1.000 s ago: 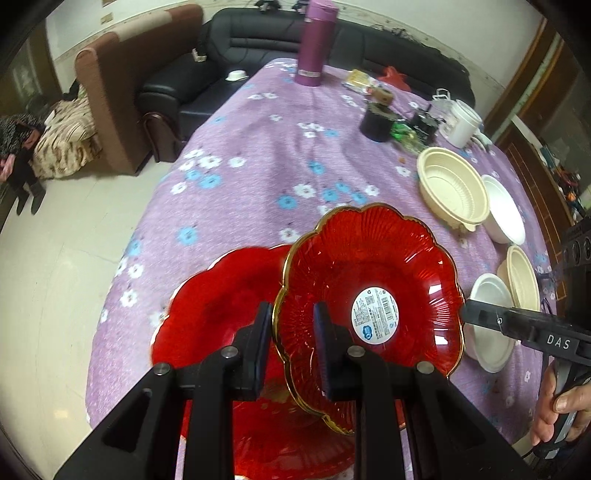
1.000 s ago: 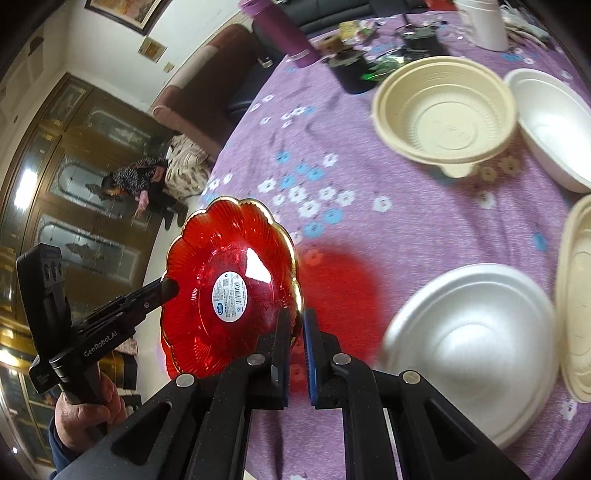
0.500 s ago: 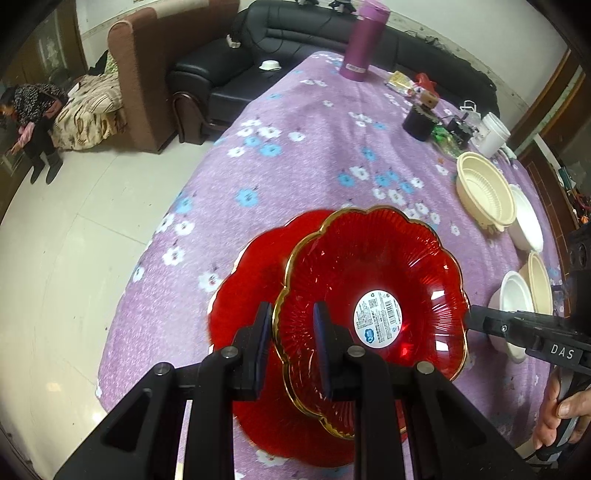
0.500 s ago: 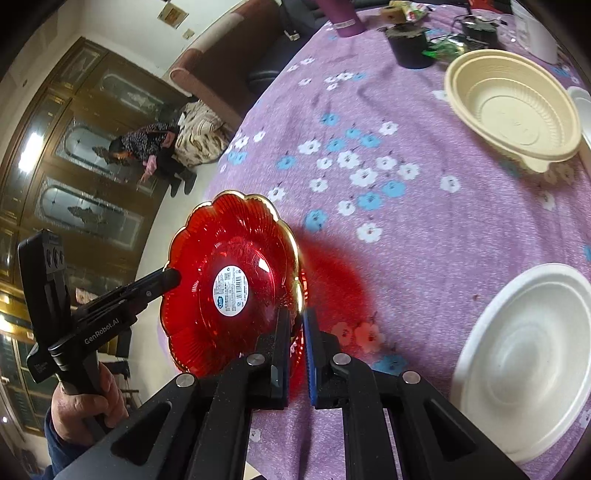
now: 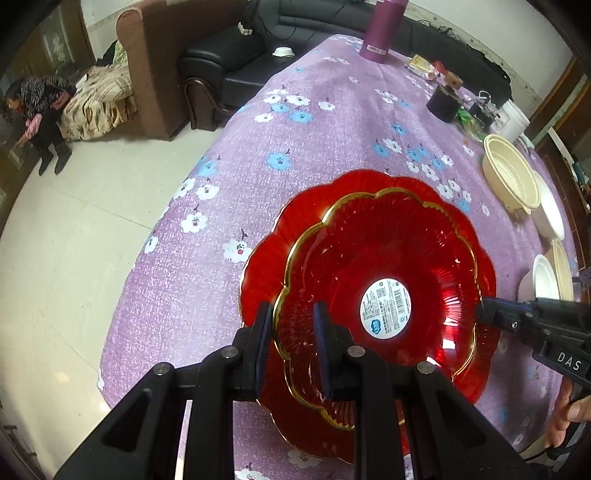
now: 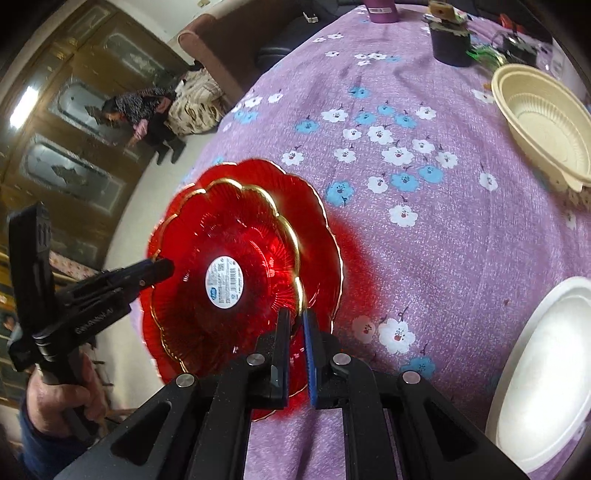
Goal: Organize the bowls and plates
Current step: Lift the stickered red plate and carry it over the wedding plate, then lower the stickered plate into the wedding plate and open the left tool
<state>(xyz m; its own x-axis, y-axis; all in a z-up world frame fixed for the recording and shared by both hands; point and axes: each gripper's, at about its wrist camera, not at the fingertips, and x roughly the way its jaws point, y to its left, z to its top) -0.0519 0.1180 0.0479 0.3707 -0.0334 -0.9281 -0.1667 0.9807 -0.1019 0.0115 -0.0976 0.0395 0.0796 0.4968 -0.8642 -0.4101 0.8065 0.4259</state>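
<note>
A red scalloped glass plate with a gold rim and a white label (image 5: 384, 295) (image 6: 229, 273) is held level over a second, larger-looking red plate (image 5: 269, 258) (image 6: 317, 229) that lies on the purple flowered tablecloth. My left gripper (image 5: 291, 321) is shut on the upper plate's near rim. My right gripper (image 6: 295, 325) is shut on the opposite rim; it also shows at the right of the left wrist view (image 5: 491, 314). Whether the plates touch I cannot tell.
Cream bowls (image 5: 509, 177) (image 6: 543, 122) and white bowls (image 5: 543, 277) (image 6: 546, 362) sit along the table's right side. A purple flask (image 5: 380, 29), a black cup (image 5: 443, 99) and small clutter stand at the far end. Sofas and floor lie beyond the left table edge.
Both grippers carried the upper plate left and down until it sits centred over the lower red plate. The grips have not changed.
</note>
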